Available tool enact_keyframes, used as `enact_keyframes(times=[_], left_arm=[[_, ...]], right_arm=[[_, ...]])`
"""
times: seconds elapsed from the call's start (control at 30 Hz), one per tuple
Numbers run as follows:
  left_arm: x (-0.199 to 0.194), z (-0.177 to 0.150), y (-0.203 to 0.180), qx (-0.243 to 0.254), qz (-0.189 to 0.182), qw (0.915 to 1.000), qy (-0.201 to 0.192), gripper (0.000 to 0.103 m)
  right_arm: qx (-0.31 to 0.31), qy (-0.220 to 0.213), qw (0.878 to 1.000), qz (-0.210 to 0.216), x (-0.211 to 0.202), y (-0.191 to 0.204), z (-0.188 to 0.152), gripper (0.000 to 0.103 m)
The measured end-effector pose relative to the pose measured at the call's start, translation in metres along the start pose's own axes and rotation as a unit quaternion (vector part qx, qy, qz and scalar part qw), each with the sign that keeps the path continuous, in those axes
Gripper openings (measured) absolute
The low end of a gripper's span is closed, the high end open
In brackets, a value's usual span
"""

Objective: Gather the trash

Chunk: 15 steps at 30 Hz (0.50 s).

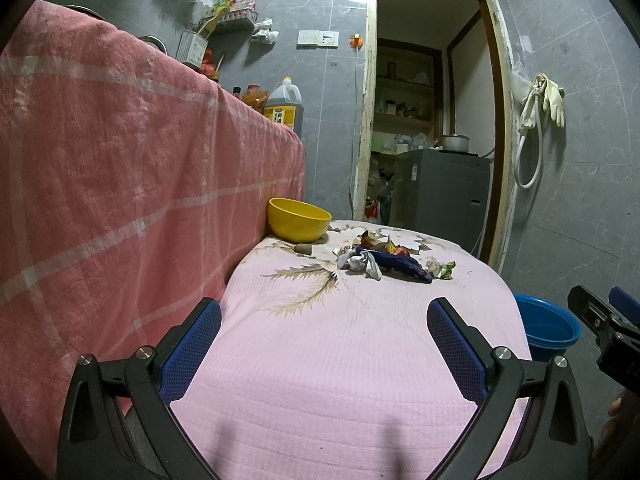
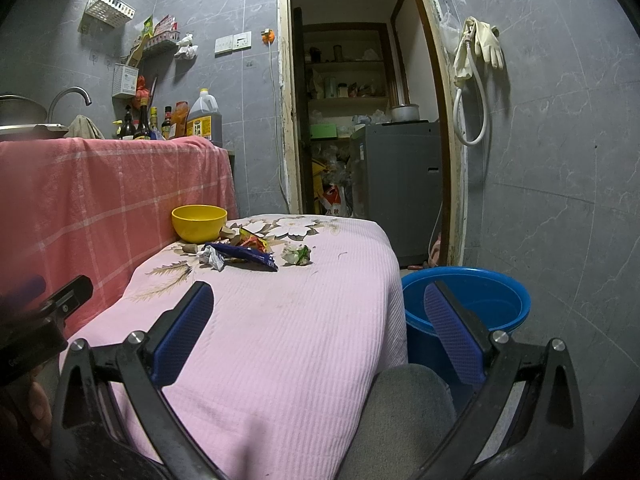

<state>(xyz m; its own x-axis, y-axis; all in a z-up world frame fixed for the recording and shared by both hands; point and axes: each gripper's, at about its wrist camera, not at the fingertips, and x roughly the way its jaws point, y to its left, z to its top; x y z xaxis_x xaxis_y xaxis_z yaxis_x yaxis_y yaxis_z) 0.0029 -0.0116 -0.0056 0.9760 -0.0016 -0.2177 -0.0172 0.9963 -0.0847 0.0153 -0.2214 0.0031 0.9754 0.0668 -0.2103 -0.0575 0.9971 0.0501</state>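
Observation:
Trash lies in a heap at the far end of the pink-covered table (image 1: pixel 340 352) (image 2: pixel 288 320): a dark blue wrapper (image 1: pixel 400 265) (image 2: pixel 244 255), a white crumpled wrapper (image 1: pixel 360 263) (image 2: pixel 213 258), an orange-yellow wrapper (image 1: pixel 390 246) (image 2: pixel 253 241) and a greenish paper wad (image 1: pixel 441 269) (image 2: pixel 297 255). A blue bucket (image 1: pixel 548 330) (image 2: pixel 472 308) stands on the floor right of the table. My left gripper (image 1: pixel 324 320) is open over the near table, empty. My right gripper (image 2: pixel 320 306) is open too, empty, above the table's right edge with one finger in front of the bucket.
A yellow bowl (image 1: pixel 298 219) (image 2: pixel 199 223) sits by the trash, against the pink checked cloth (image 1: pixel 120 184) (image 2: pixel 100 200) that hangs from the counter on the left. Bottles and an oil jug (image 2: pixel 205 120) stand on that counter. A doorway (image 2: pixel 360 120) opens behind the table.

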Motion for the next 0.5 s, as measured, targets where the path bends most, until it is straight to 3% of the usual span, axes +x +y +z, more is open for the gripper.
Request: enact_keyframes(times=[0.27, 0.5], left_arm=[[0.001, 0.002, -0.001, -0.006, 0.001, 0.9999, -0.012, 0.101], [0.029, 0.021, 0.000, 0.012, -0.011, 0.9996, -0.022, 0.101]], right_arm=[[-0.004, -0.009, 1.000, 0.001, 0.004, 0.000, 0.004, 0.103], [-0.020, -0.035, 0.999, 0.007, 0.019, -0.003, 0.026, 0.103]])
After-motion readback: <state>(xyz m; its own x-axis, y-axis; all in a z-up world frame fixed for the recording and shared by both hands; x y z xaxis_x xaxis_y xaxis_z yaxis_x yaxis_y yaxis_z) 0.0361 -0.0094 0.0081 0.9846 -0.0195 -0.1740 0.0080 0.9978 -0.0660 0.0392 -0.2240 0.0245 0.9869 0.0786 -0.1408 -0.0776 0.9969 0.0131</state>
